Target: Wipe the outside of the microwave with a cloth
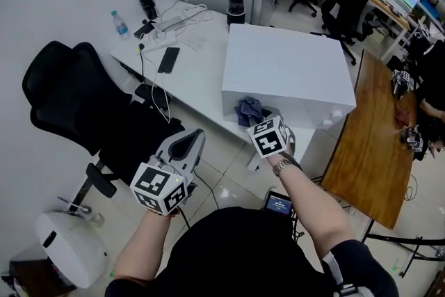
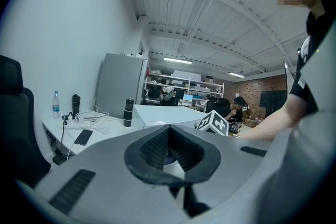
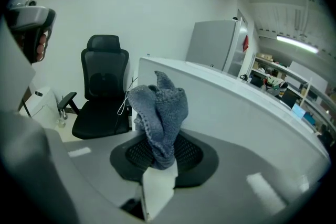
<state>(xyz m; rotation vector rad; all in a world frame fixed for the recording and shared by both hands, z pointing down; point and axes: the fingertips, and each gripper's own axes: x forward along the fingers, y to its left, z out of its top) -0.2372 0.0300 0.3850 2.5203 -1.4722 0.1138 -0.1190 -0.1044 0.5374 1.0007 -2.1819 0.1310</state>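
Right gripper view showed the right gripper [image 3: 157, 159] clamping the cloth [image 3: 163, 107] near the microwave [image 3: 241, 113], likely needing flat, firm contact; left gripper [image 2: 170, 152] closed.

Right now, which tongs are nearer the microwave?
Right. The right tongs, shut on the cloth, are at the near face of the microwave. The left tongs, shut and empty, hang back beside the black chair.
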